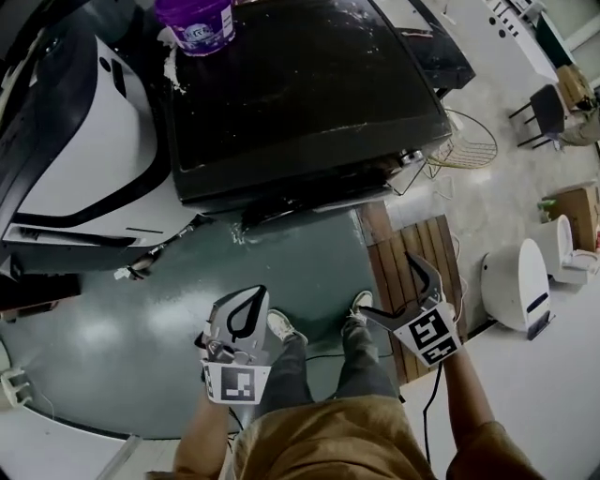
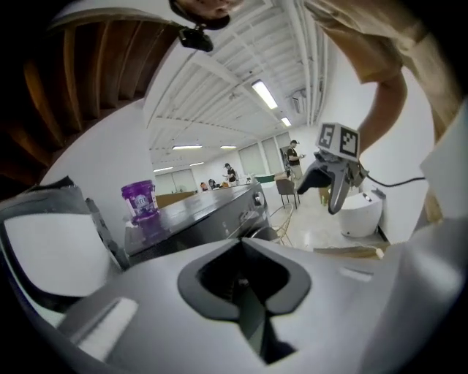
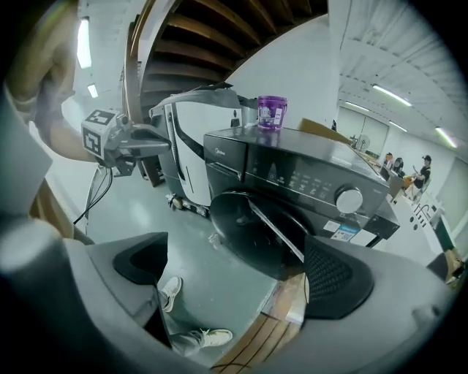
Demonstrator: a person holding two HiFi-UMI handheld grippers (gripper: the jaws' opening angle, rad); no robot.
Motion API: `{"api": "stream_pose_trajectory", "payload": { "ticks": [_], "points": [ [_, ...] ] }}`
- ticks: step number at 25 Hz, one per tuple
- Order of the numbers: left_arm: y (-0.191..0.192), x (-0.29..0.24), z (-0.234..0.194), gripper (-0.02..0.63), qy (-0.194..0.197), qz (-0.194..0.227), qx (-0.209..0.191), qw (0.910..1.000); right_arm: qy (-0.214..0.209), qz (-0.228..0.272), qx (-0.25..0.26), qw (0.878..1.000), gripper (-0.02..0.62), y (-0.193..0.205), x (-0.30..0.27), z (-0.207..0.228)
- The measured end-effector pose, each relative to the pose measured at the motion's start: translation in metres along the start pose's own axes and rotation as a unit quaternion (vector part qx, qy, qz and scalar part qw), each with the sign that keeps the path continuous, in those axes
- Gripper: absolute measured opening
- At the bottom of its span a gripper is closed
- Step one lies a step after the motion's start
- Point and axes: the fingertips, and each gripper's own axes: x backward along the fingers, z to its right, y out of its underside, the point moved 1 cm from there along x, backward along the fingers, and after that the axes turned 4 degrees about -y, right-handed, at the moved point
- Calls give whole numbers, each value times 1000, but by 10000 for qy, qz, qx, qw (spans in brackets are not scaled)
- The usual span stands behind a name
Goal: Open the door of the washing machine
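The black front-loading washing machine (image 1: 300, 84) stands ahead of me, with a purple tub (image 1: 197, 23) on its top. Its round dark door (image 3: 252, 234) faces my right gripper (image 3: 238, 274), which is open, empty and well short of it. I cannot tell whether the door is latched. In the head view the right gripper (image 1: 386, 286) hovers over the wooden pallet (image 1: 417, 272). My left gripper (image 1: 246, 298) is shut on nothing, held low over the green floor (image 1: 122, 328). The left gripper view points the left gripper (image 2: 241, 245) past the machine (image 2: 205, 212).
A white appliance (image 1: 84, 141) with black trim stands left of the machine. A wire basket (image 1: 469, 141), a chair (image 1: 544, 108), a cardboard box (image 1: 577, 211) and a white rounded unit (image 1: 520, 281) are at the right. My shoes (image 1: 281, 326) are between the grippers.
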Motion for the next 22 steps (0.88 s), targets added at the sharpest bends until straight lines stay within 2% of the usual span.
{"api": "stream_pose_trajectory", "payload": {
  "ticks": [2,9,15,22],
  "points": [
    [3,-7,5,60,-55,-35,213,9998,11,-28,22,10000,571,10,-5,14],
    [21,-35,22,60,-421,-382,354,9978,54,-96,359,9993,571,30,-43,80],
    [32,-56,30,60,-604,-603,325,9958,64,-288,783,9965,571,43,-88,130],
    [47,-67,30,60,-824,-845,277,9926,58,-532,936,9942,569,64,-131,171]
  ]
}}
